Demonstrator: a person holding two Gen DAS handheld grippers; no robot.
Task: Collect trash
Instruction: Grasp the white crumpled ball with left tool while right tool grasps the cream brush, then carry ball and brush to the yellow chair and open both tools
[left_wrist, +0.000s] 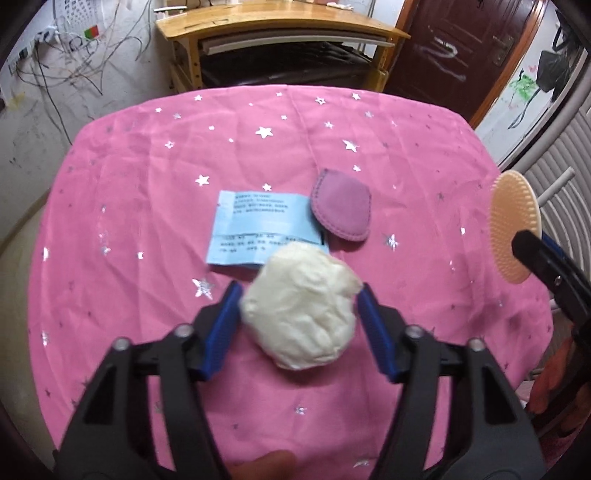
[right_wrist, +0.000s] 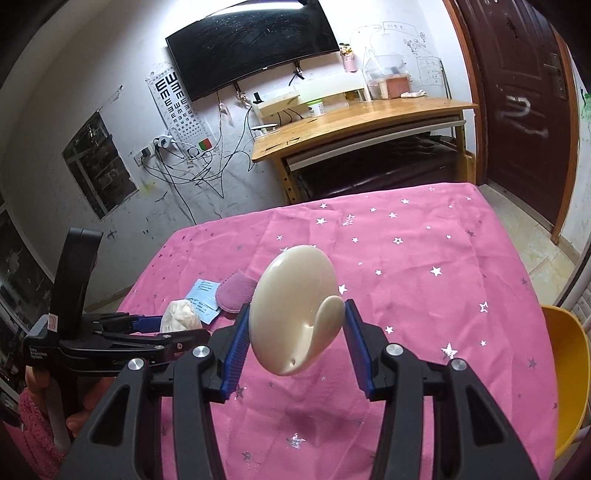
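Observation:
A crumpled white paper ball (left_wrist: 303, 314) lies on the pink starred tablecloth (left_wrist: 147, 184). My left gripper (left_wrist: 299, 291) points down over it with a blue pad touching each side of the ball. Just beyond the ball are a light blue printed slip (left_wrist: 258, 229) and a purple fabric pad (left_wrist: 341, 210). My right gripper (right_wrist: 297, 307) is shut on a cream oval scrub brush (right_wrist: 291, 295), gripped across its disc and back handle and held above the cloth. The brush's bristled face (left_wrist: 513, 229) shows at the right in the left wrist view. The ball (right_wrist: 181, 317) also shows in the right wrist view, at the left gripper's tips.
A wooden desk (right_wrist: 362, 125) stands past the table's far edge, with a dark door (right_wrist: 517, 110) to its right. A yellow chair (right_wrist: 565, 369) sits at the table's right side. Cables hang on the wall (right_wrist: 192, 162). A radiator (left_wrist: 561, 192) is at the right.

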